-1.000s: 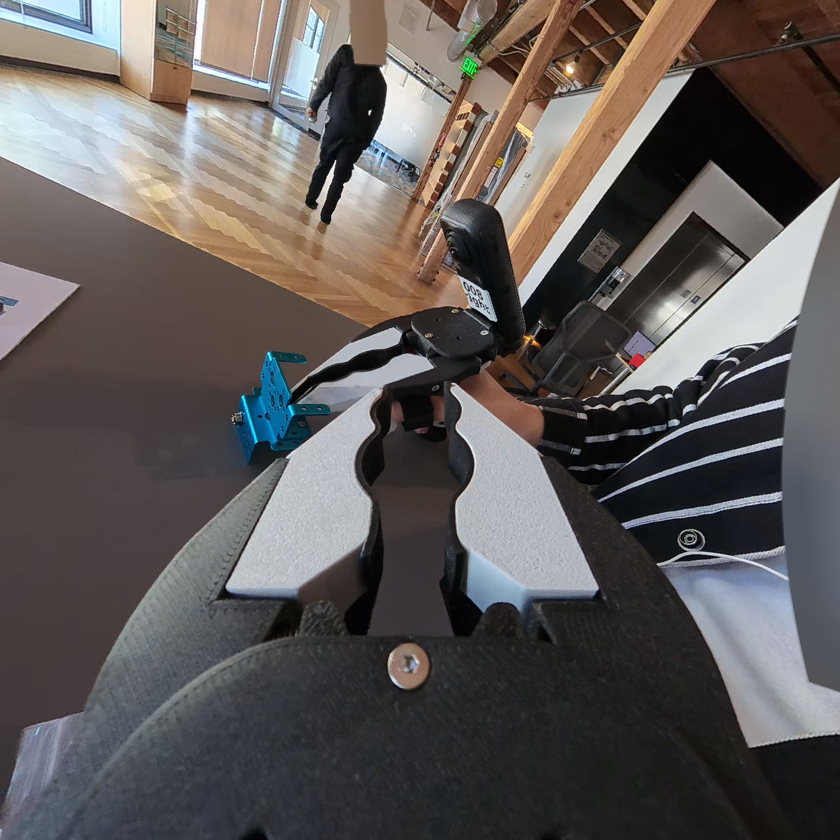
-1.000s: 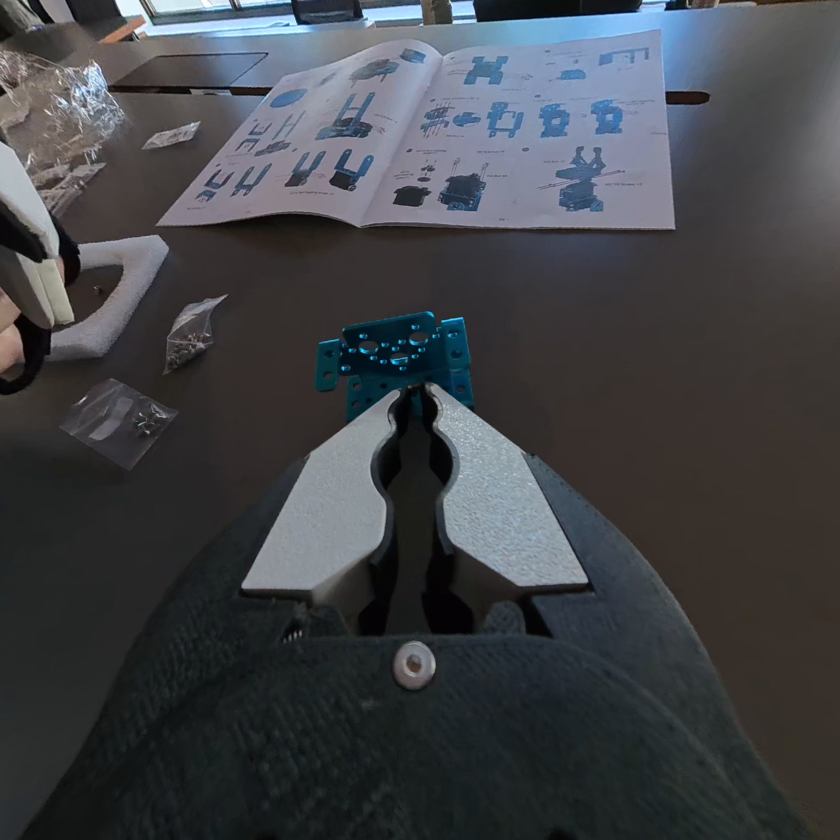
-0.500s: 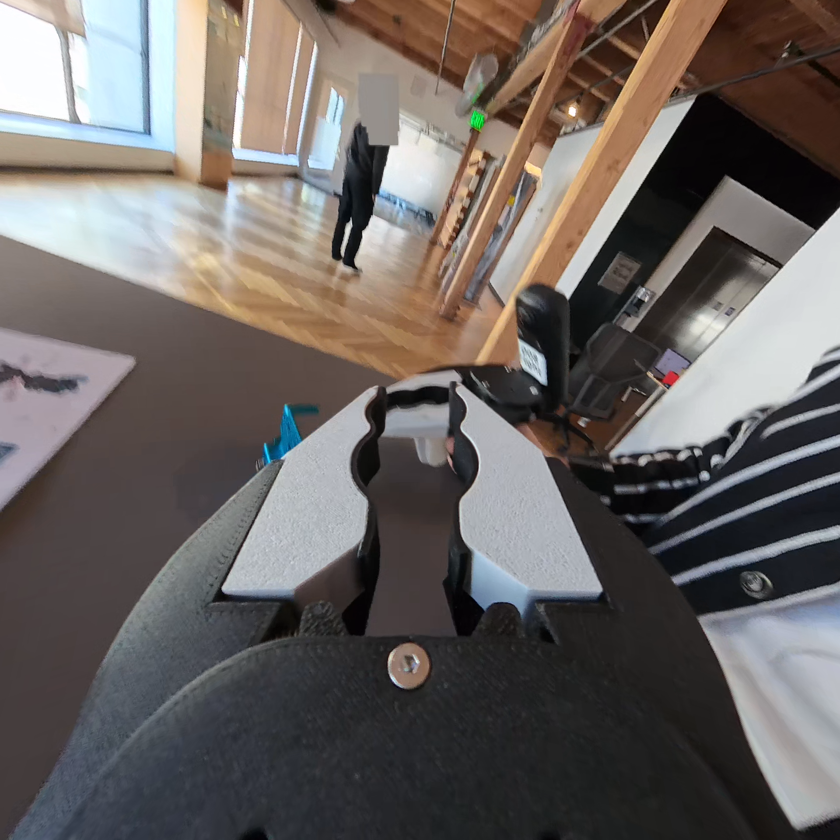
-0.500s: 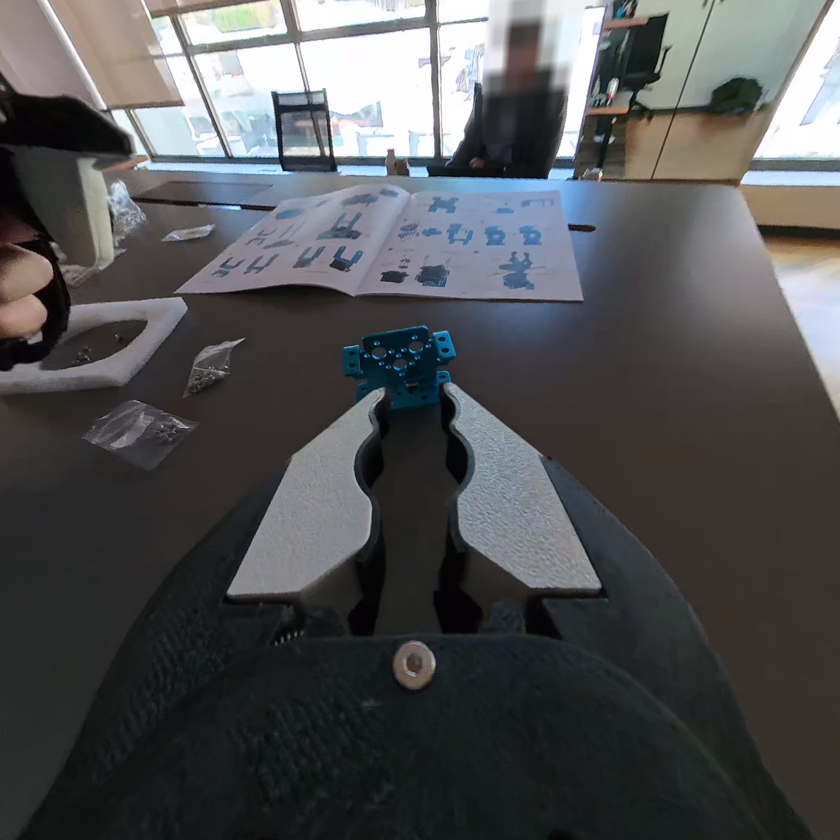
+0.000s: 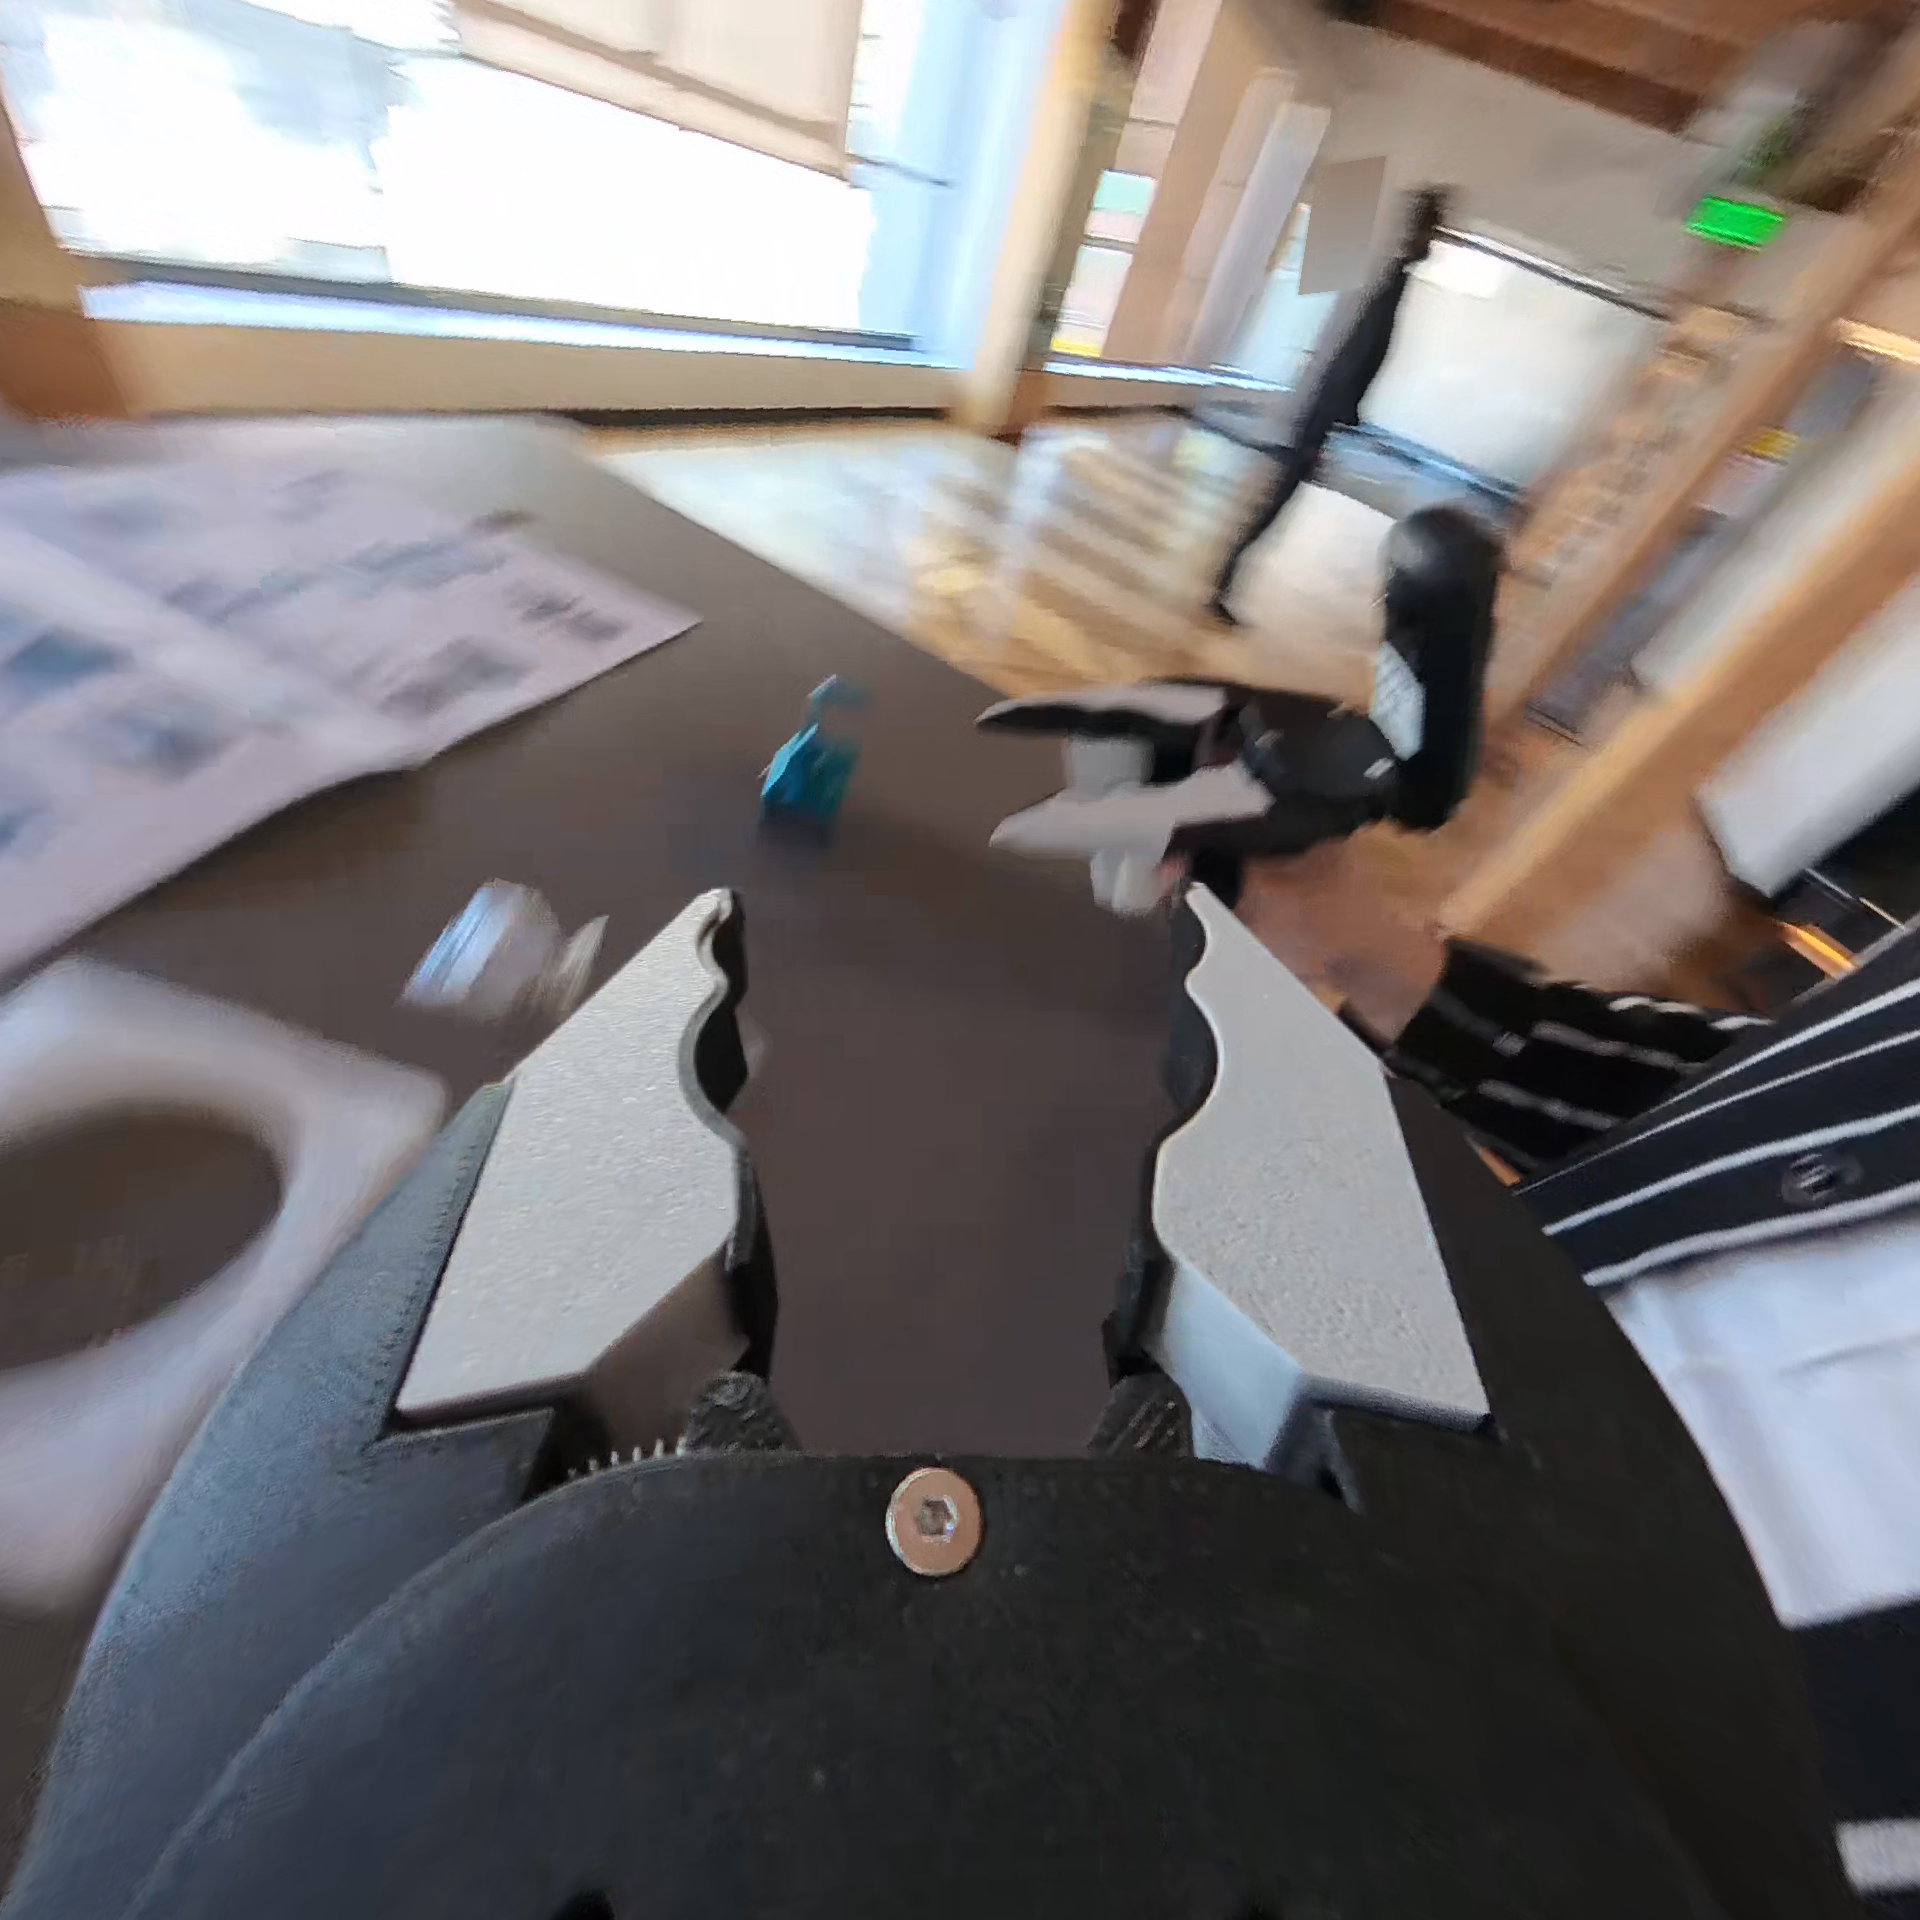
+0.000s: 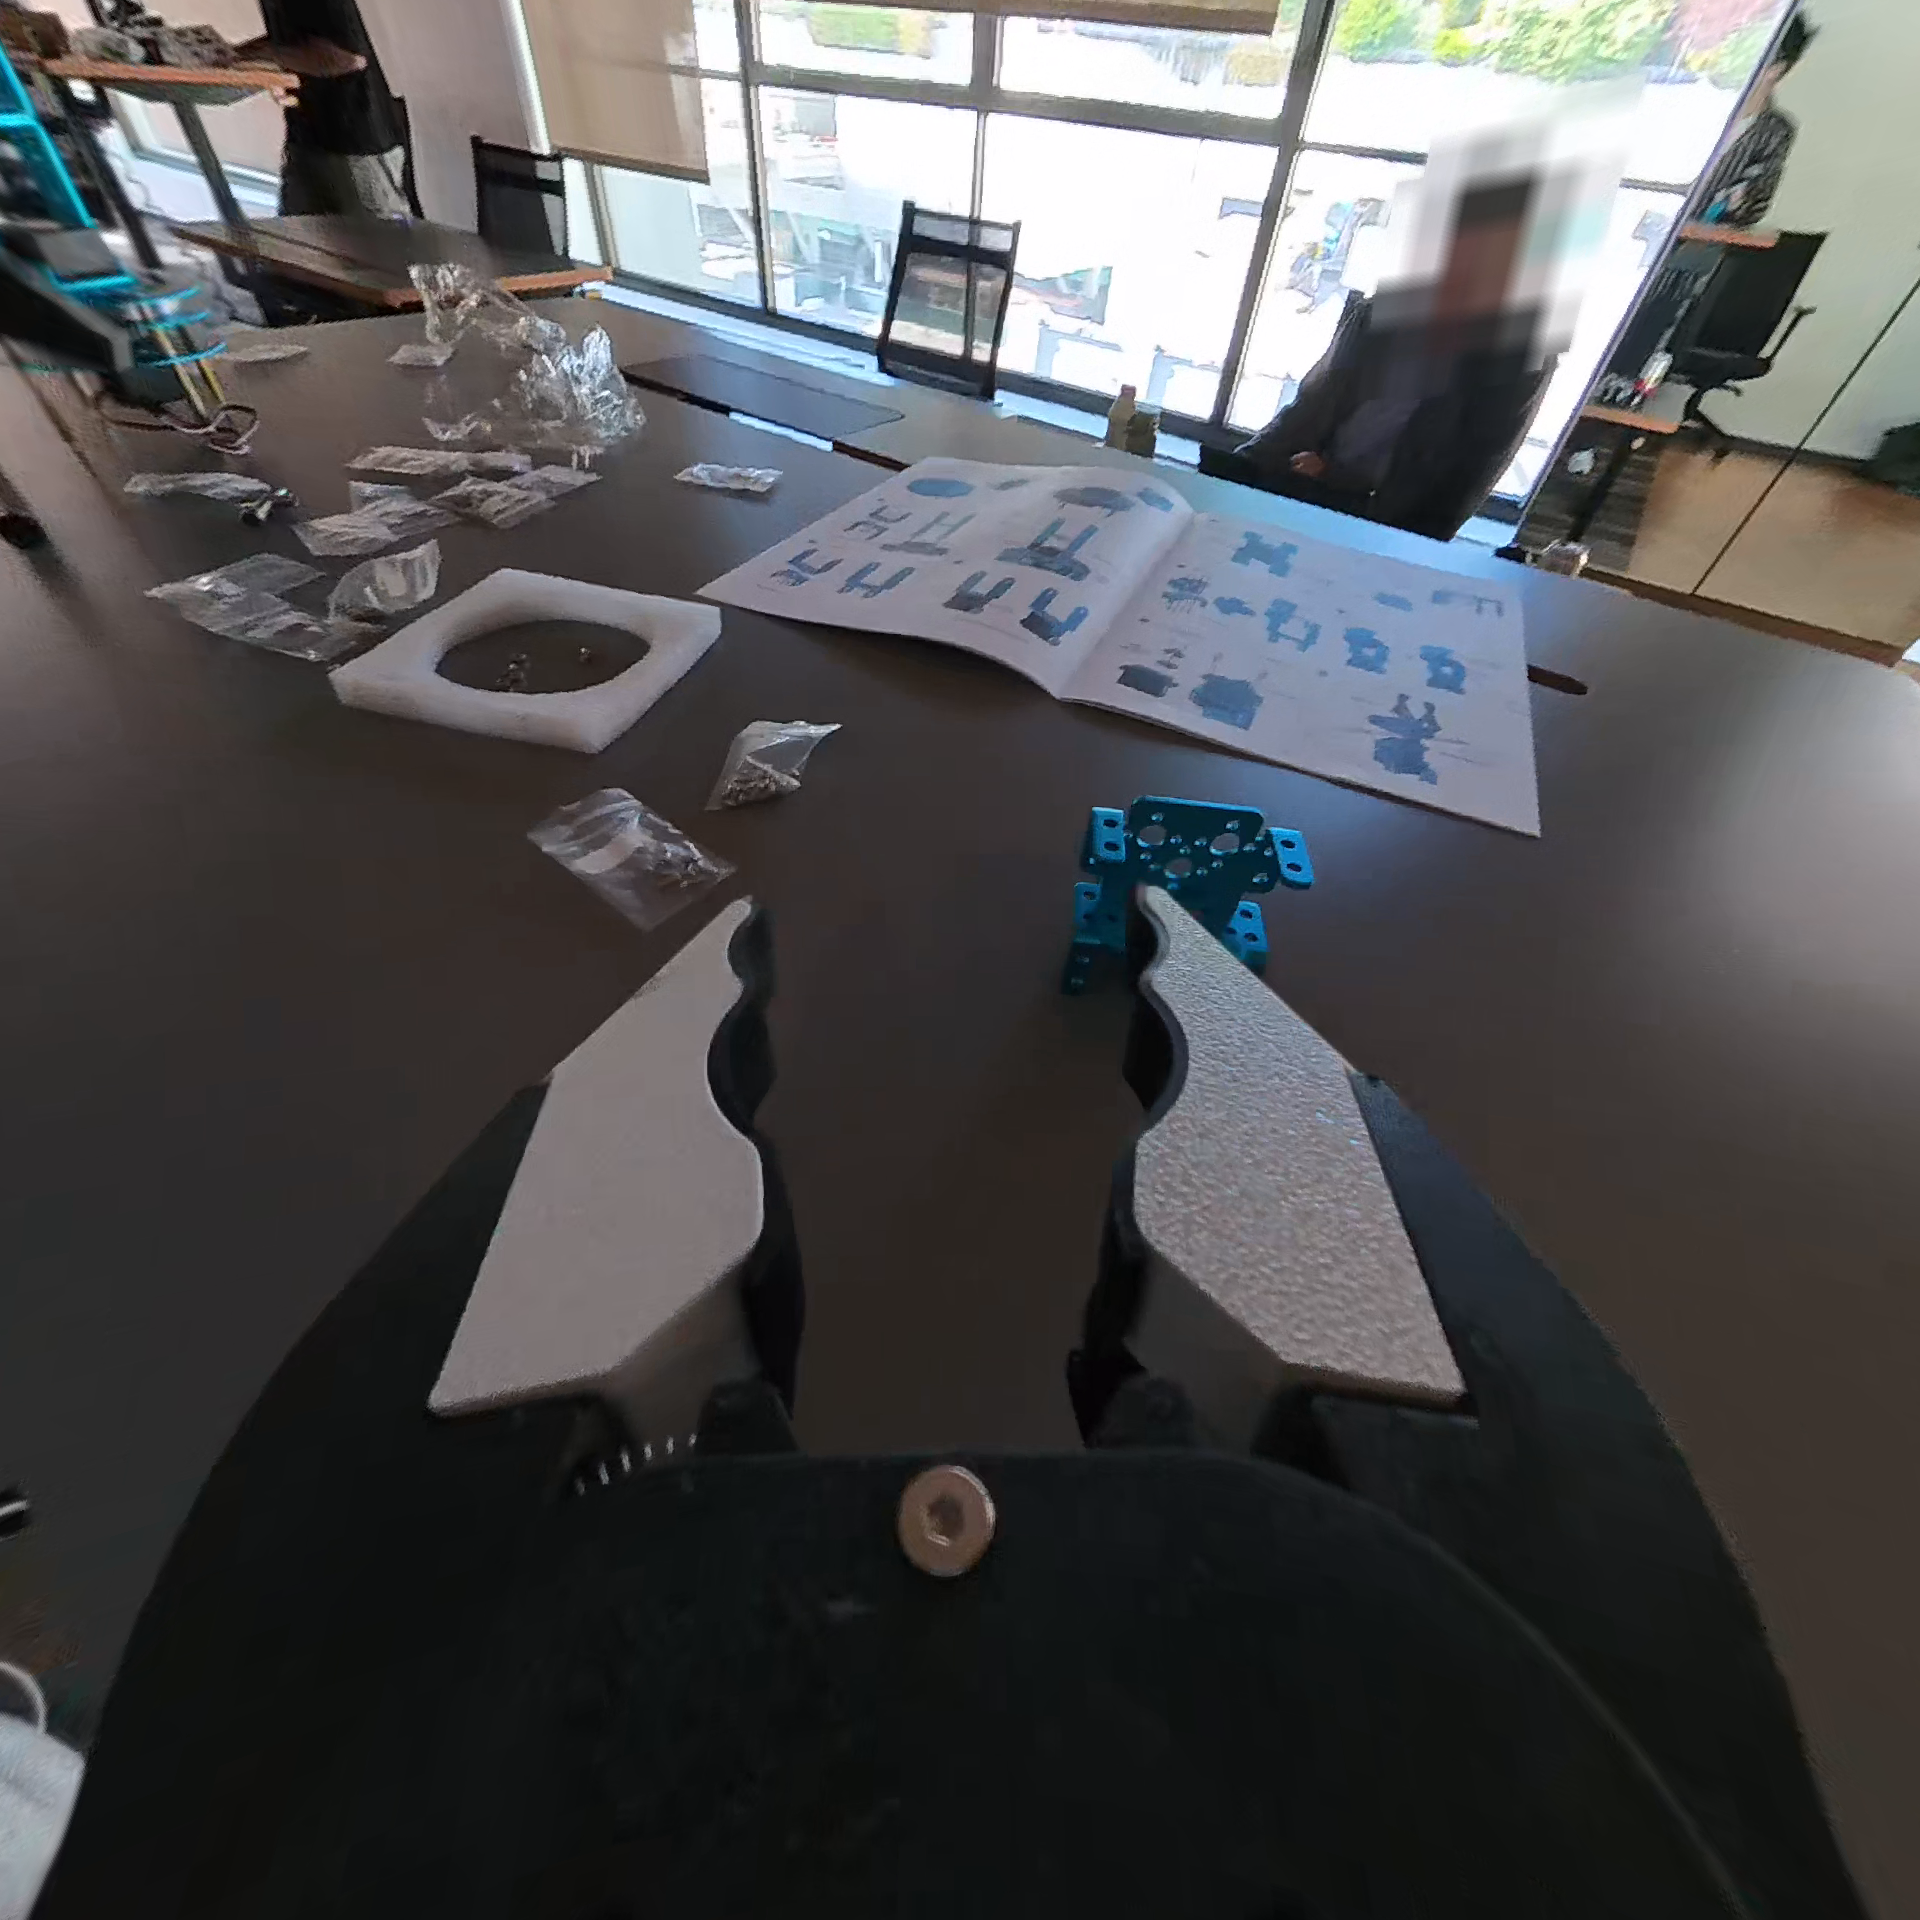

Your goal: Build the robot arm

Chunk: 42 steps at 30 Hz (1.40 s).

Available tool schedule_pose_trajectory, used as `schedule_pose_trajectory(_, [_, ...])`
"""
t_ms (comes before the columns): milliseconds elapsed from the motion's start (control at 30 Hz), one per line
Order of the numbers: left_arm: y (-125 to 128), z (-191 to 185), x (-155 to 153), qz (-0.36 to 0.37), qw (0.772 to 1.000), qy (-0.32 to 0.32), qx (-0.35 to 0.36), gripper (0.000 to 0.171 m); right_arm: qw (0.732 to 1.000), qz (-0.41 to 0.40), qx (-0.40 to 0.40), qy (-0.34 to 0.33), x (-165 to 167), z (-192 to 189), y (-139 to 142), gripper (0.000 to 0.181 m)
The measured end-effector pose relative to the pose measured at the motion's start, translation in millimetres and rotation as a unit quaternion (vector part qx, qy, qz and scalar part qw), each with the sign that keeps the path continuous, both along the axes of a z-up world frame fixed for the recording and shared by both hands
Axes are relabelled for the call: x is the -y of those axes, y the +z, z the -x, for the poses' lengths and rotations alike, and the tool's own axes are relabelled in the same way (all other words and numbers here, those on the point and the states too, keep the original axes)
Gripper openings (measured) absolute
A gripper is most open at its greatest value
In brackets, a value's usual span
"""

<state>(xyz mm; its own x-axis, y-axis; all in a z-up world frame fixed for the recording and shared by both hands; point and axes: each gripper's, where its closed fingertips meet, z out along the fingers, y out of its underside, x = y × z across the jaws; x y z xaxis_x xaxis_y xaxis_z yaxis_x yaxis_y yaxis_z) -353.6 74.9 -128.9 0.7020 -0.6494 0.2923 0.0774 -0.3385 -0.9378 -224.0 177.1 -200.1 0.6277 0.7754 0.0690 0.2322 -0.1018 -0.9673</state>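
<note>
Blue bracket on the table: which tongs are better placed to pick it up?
Right, probably. The right tongs are open with one fingertip just in front of the blue bracket. The left tongs, also open, sit farther from it.

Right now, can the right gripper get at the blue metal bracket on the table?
Probably yes. The right gripper is open and empty, and the blue bracket stands just past its right finger tip on bare dark table. Nothing lies between; it only sits off-centre, so a small shift right seems needed.
</note>
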Motion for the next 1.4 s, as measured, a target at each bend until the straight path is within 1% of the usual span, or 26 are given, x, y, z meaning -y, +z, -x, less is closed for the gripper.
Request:
schedule_pose_trajectory(67, [-16, 25, 32, 0.026, 0.997, 0.075, 0.012, 0.083, 0.999, 0.014, -0.017, 0.029, 7, 3, 1, 0.062])
schedule_pose_trajectory(133, [-28, 46, 70, 0.048, 0.988, 0.137, 0.046, 0.088, 0.997, 0.028, -0.047, 0.054, 15, 7, 3, 0.055])
schedule_pose_trajectory(233, [-38, 80, 123, 0.051, 0.970, 0.226, 0.073, 0.090, 0.994, 0.031, -0.069, 0.081, 27, 20, 2, 0.036])
schedule_pose_trajectory(300, [-37, 99, 155, 0.056, 0.959, 0.269, 0.074, 0.093, 0.991, 0.048, -0.075, 0.096, 40, 33, 2, 0.033])
schedule_pose_trajectory(367, [-25, 115, 183, 0.039, 0.951, 0.299, 0.066, 0.094, 0.988, 0.059, -0.082, 0.116, 59, 51, 8, 0.030])
schedule_pose_trajectory(433, [-15, 135, 207, 0.019, 0.942, 0.332, 0.044, 0.090, 0.982, 0.057, -0.073, 0.164, 86, 78, 14, 0.027])
schedule_pose_trajectory(467, [-11, 146, 218, 0.012, 0.937, 0.346, 0.035, 0.089, 0.978, 0.047, -0.058, 0.192, 101, 95, 17, 0.028])
schedule_pose_trajectory(500, [-8, 156, 229, 0.006, 0.934, 0.356, 0.030, 0.088, 0.971, 0.035, -0.041, 0.234, 119, 116, 19, 0.036])
schedule_pose_trajectory(533, [-6, 165, 239, 0.002, 0.932, 0.362, 0.027, 0.086, 0.962, 0.035, -0.029, 0.268, 137, 141, 21, 0.041])
schedule_pose_trajectory(600, [-7, 184, 262, 0.002, 0.928, 0.371, 0.023, 0.084, 0.944, 0.042, 0.005, 0.328, 171, 199, 18, 0.042])
schedule_pose_trajectory(667, [-10, 206, 289, 0.001, 0.926, 0.377, 0.017, 0.083, 0.935, 0.018, 0.027, 0.353, 193, 264, 17, 0.042])
schedule_pose_trajectory(800, [-25, 269, 360, 0.002, 0.919, 0.393, -0.009, 0.081, 0.932, -0.039, 0.048, 0.357, 221, 384, 18, 0.032])
schedule_pose_trajectory(867, [-33, 311, 400, 0.006, 0.912, 0.410, -0.027, 0.079, 0.939, -0.068, 0.057, 0.331, 221, 435, 15, 0.030])
schedule_pose_trajectory(933, [-39, 352, 440, 0.017, 0.903, 0.428, -0.039, 0.079, 0.941, -0.081, 0.068, 0.323, 224, 480, 9, 0.030])
schedule_pose_trajectory(1000, [-39, 394, 479, 0.014, 0.888, 0.456, -0.058, 0.077, 0.943, -0.106, 0.081, 0.306, 218, 520, 3, 0.032])
schedule_pose_trajectory(1067, [-41, 433, 511, 0.019, 0.874, 0.482, -0.063, 0.075, 0.941, -0.110, 0.117, 0.297, 207, 552, -13, 0.036])
schedule_pose_trajectory(1133, [-40, 465, 533, 0.023, 0.869, 0.491, -0.047, 0.075, 0.943, -0.088, 0.139, 0.288, 194, 574, -26, 0.042])
schedule_pose_trajectory(1200, [-40, 494, 544, 0.022, 0.868, 0.495, -0.036, 0.074, 0.947, -0.056, 0.147, 0.279, 180, 589, -34, 0.047])
schedule_pose_trajectory(1267, [-42, 520, 547, 0.020, 0.866, 0.498, -0.036, 0.073, 0.944, -0.010, 0.161, 0.287, 173, 600, -43, 0.052])
schedule_pose_trajectory(1333, [-45, 542, 540, 0.016, 0.867, 0.498, -0.028, 0.072, 0.938, 0.032, 0.169, 0.300, 171, 607, -52, 0.052])
schedule_pose_trajectory(1400, [-50, 560, 526, 0.021, 0.874, 0.486, -0.012, 0.072, 0.930, 0.061, 0.173, 0.318, 173, 610, -59, 0.049])
